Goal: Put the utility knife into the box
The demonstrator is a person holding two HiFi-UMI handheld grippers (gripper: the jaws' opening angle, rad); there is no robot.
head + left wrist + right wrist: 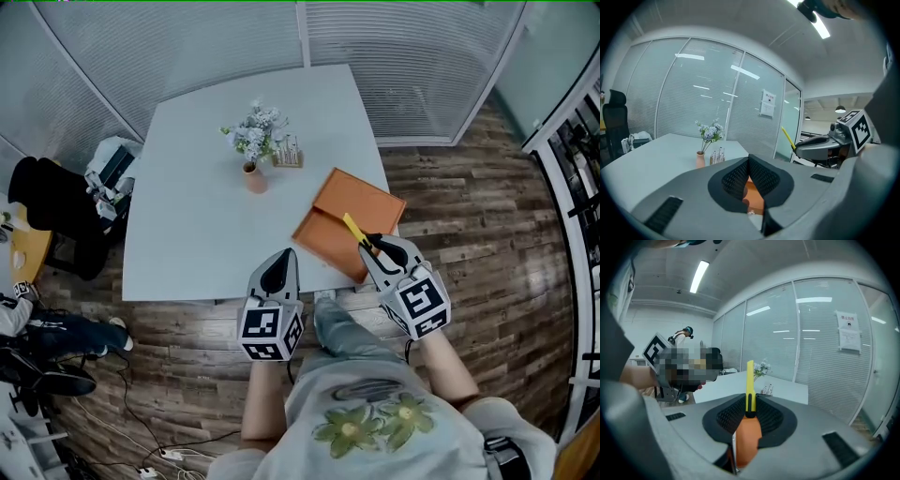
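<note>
A yellow utility knife (354,230) with a black slider sticks out forward from my right gripper (377,249), which is shut on it. It hangs over the near part of the flat orange box (349,214) at the table's front right. In the right gripper view the knife (750,380) stands straight up between the dark pads of that gripper (750,403). My left gripper (277,268) is at the table's front edge, left of the box, shut with nothing in it. The left gripper view shows its pads (761,176) meeting, the orange box (754,196) beneath, and the knife (787,137) to the right.
A small vase of flowers (254,159) and a little rack (290,155) stand mid-table on the pale table (197,234). A black chair (47,211) with items sits at the left. Cables lie on the wood floor. Glass walls with blinds stand behind the table.
</note>
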